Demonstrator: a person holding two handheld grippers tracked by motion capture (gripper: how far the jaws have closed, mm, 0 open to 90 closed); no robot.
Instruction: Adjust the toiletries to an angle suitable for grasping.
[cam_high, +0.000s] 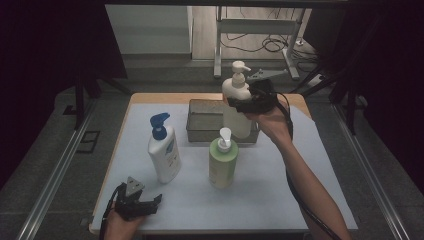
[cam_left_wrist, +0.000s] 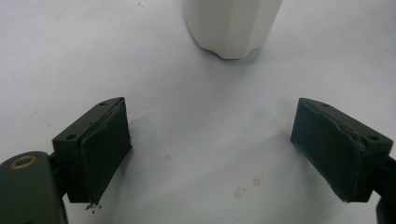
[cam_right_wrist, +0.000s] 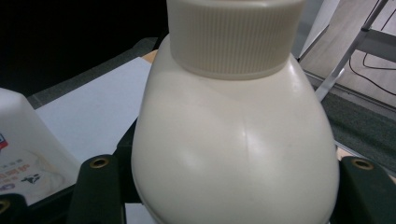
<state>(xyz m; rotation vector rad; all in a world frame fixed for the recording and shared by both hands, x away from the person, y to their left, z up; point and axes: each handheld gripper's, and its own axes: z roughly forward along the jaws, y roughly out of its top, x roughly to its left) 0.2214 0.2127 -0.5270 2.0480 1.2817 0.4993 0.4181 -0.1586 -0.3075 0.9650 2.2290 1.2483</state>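
- Cream pump bottle (cam_high: 237, 100) is up in the air over the metal tray (cam_high: 200, 120) at the far side of the table, pinched around its shoulder by the right gripper (cam_high: 252, 97). Its bottom end hangs in front of the tray's near wall, so I honestly can't tell whether it touches the tray.
- From the right gripper view the bottle (cam_right_wrist: 233, 154) hogs most of the frame: smooth, glossy, rounded shoulder, ribbed screw collar on top. The pump head is cut off at the top edge, and the black jaws are mostly tucked behind the body, with just the screw-holed tops peeking out either side, pressed against it.
- Left gripper (cam_high: 137, 202) sits at the near left corner of the white mat (cam_high: 280, 200), jaws spread wide with nothing between them. Its pads (cam_left_wrist: 105, 154) look like worn matte rubber, a bit frayed at the edges.
- White bottle with the blue pump (cam_high: 164, 150) stands upright on the mat, just ahead of that gripper. In the left gripper view you only get its fluted white base (cam_left_wrist: 231, 28), the rest is cropped off.
- Green bottle (cam_high: 223, 160) with a white pump stands upright right in front of the tray.
- Mat has a few small brownish stains (cam_left_wrist: 240, 190) close to the left jaws.
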